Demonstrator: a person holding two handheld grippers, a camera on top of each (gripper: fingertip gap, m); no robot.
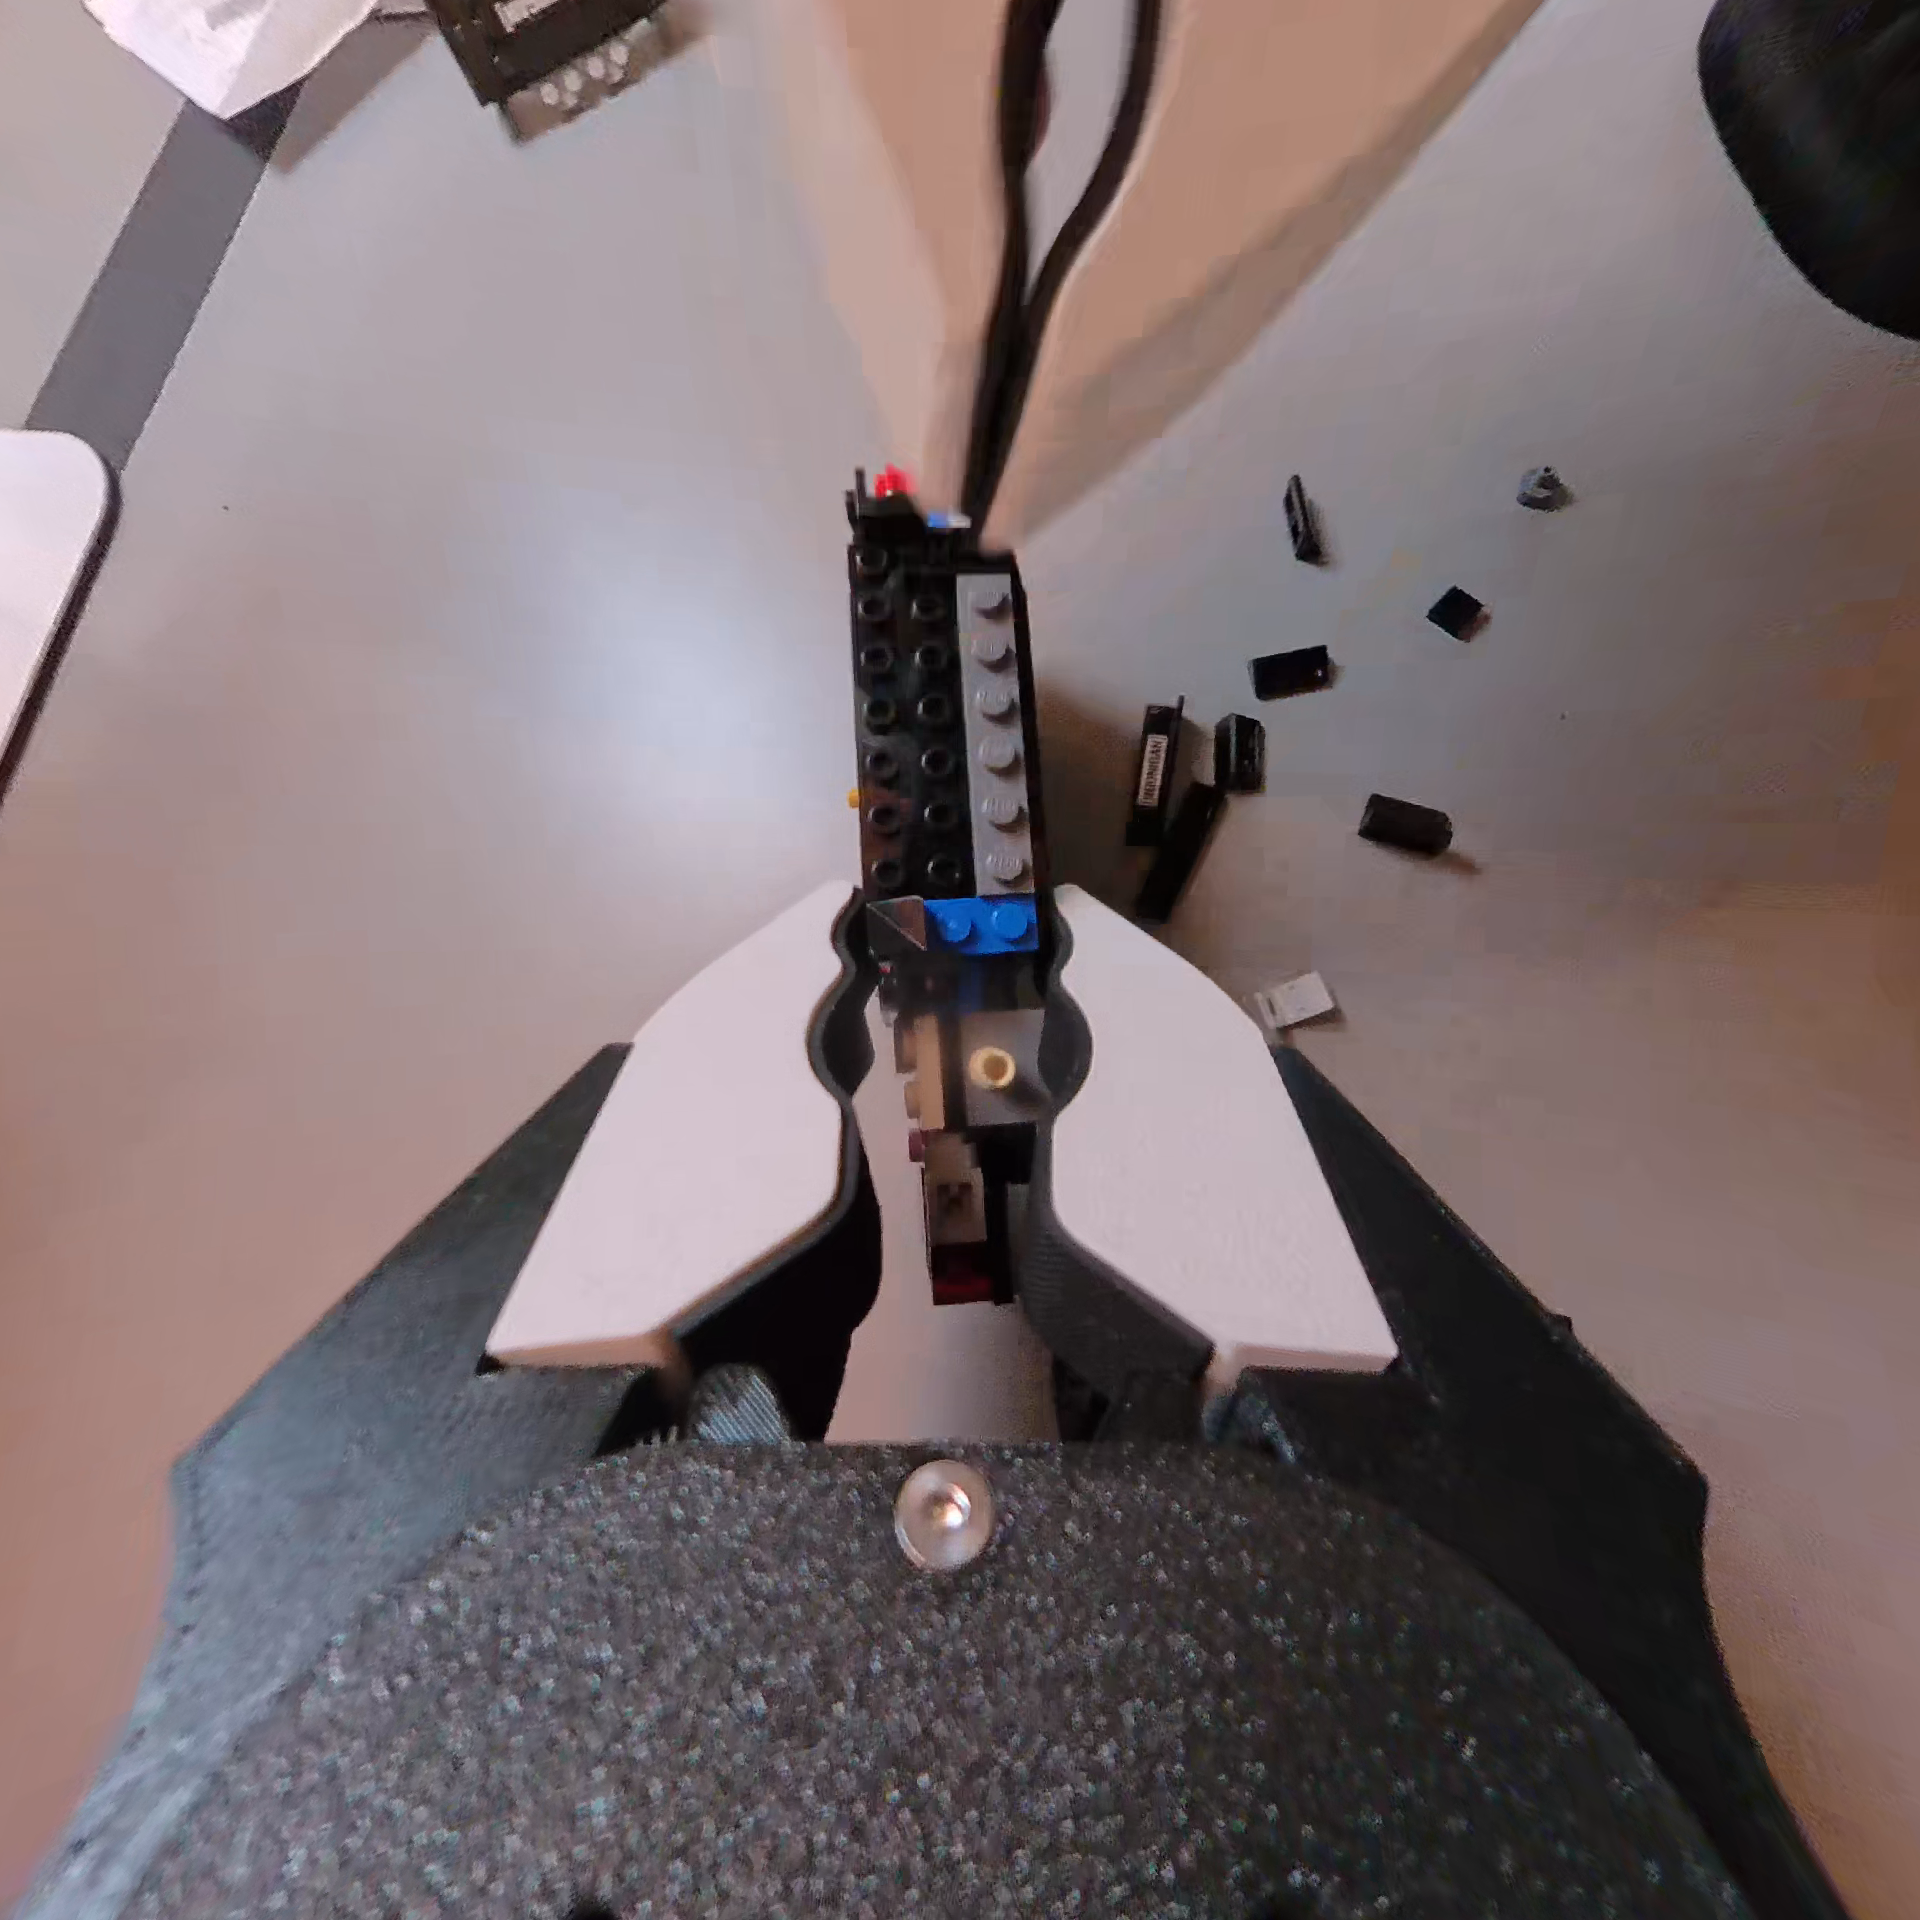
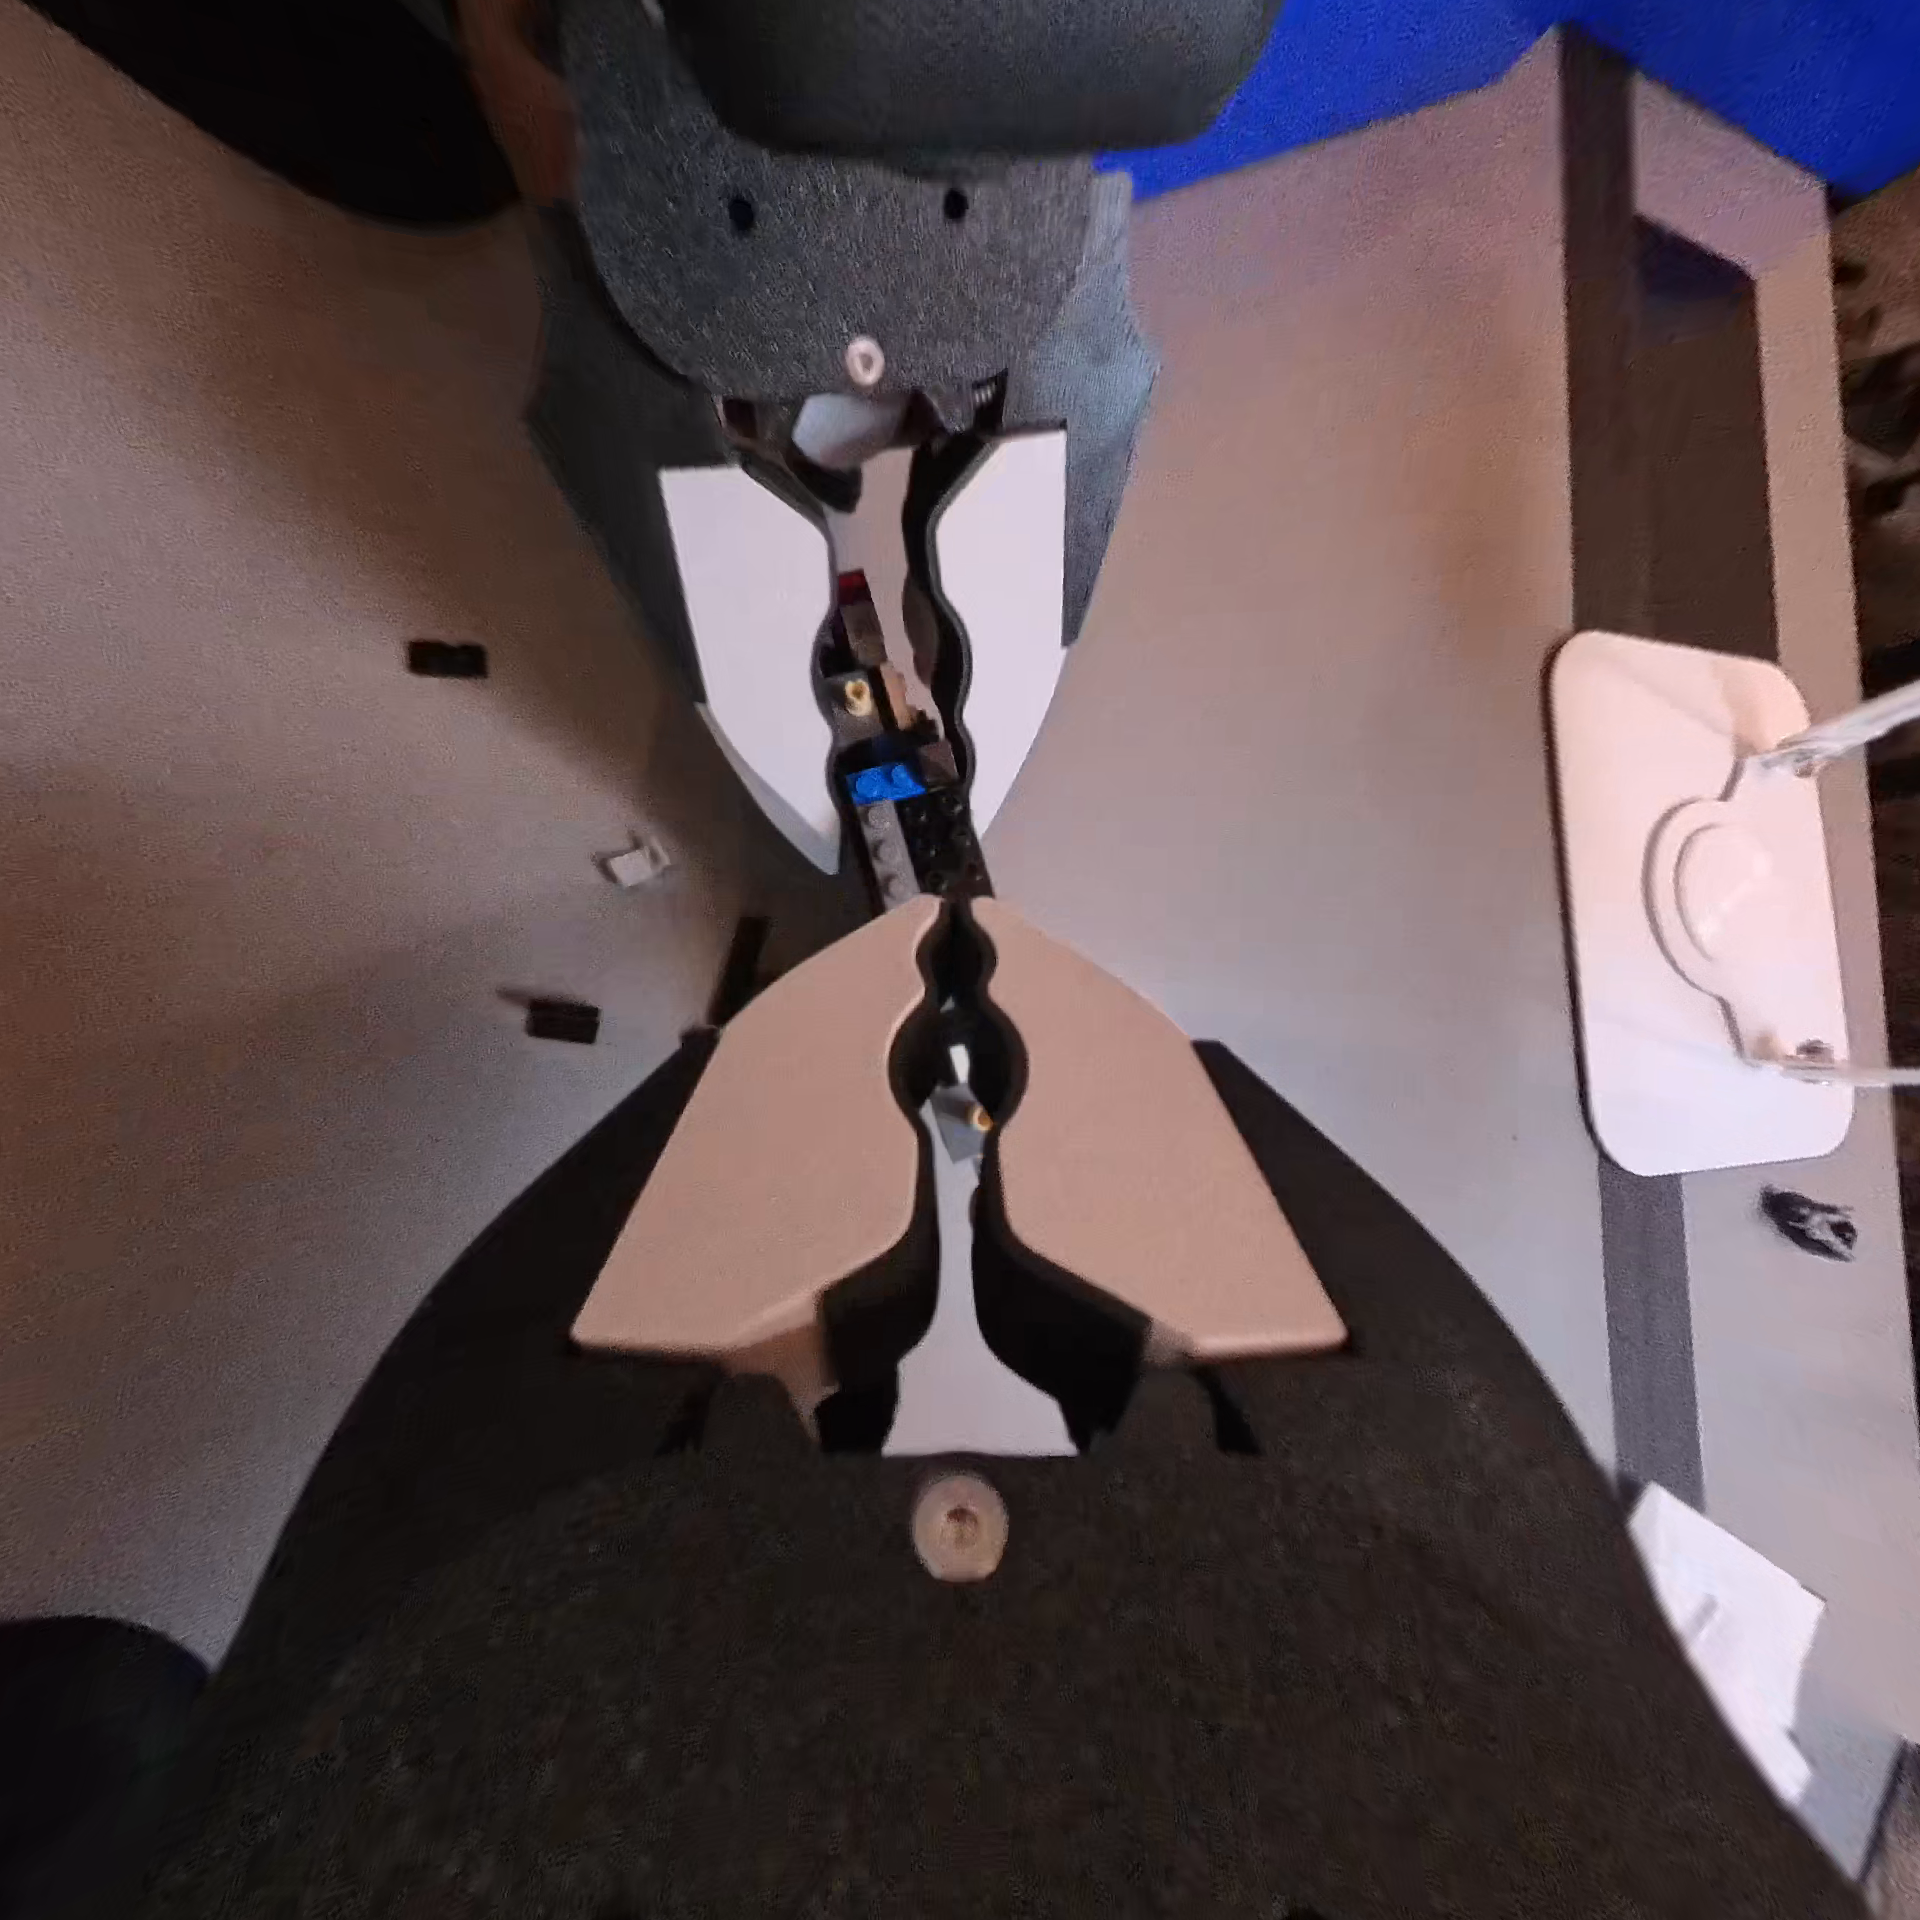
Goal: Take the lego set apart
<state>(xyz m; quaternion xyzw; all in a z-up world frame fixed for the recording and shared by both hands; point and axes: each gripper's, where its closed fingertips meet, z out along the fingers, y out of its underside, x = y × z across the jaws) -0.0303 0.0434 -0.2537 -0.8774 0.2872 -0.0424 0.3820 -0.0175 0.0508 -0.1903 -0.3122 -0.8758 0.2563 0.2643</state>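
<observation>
The lego set (image 1: 940,727) is a long black build with a grey studded strip and a blue plate. My left gripper (image 1: 954,904) is shut on its near end and holds it above the table (image 1: 468,675). My right gripper (image 2: 951,914) is shut on the opposite end of the set (image 2: 920,842), facing the left gripper (image 2: 899,862). The right gripper's fingers show blurred at the set's far end in the left wrist view (image 1: 982,525). A small grey part with a yellow pin (image 2: 971,1120) sits between the right fingers.
Several loose black pieces (image 1: 1288,670) lie on the table to the right of the set, with a small grey piece (image 1: 1545,488) and a white piece (image 1: 1294,1003). A white base with a clear part (image 2: 1704,904) stands at the side. A black device (image 1: 551,52) lies far off. Across from one pair of fingers to the other is roughly 6 cm.
</observation>
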